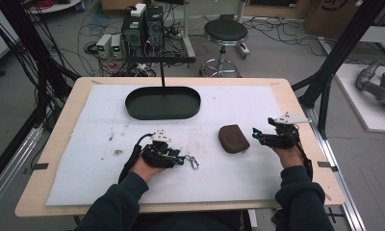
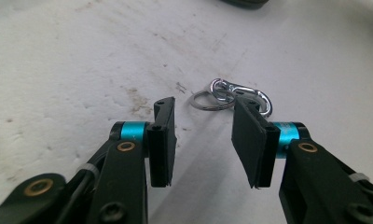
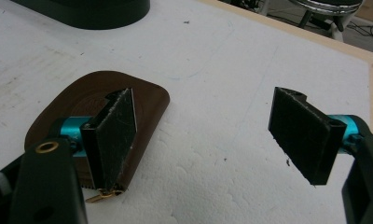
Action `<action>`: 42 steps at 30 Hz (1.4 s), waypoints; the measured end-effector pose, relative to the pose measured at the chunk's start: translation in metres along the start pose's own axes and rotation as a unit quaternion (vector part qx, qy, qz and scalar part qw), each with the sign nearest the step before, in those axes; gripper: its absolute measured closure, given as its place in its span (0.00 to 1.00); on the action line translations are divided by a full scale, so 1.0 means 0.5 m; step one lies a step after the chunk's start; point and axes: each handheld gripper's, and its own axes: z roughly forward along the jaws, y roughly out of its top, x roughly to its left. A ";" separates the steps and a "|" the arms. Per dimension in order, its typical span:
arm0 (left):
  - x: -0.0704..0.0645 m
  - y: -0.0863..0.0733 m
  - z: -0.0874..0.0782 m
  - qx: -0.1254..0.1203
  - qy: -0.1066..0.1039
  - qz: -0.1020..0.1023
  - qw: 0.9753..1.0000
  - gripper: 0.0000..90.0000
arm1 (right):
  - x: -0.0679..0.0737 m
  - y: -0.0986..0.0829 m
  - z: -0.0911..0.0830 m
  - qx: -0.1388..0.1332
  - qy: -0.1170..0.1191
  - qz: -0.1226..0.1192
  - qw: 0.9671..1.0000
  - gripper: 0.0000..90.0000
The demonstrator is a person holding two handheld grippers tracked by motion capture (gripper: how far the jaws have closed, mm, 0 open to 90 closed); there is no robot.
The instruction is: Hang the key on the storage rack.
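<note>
White mat (image 1: 109,173); brown pouch (image 1: 233,138) mid-right

Brown pouch (image 1: 234,139) flat on white mat; silver keyring clip (image 1: 194,162) nearby, possibly carabiner.

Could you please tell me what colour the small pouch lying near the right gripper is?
The pouch is dark brown, clearest in the right gripper view.
</note>
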 end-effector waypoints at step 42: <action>-0.028 0.041 0.062 0.005 -0.007 0.138 0.990 0.93 | 0.001 -0.002 0.002 0.006 0.005 -0.005 1.000 0.27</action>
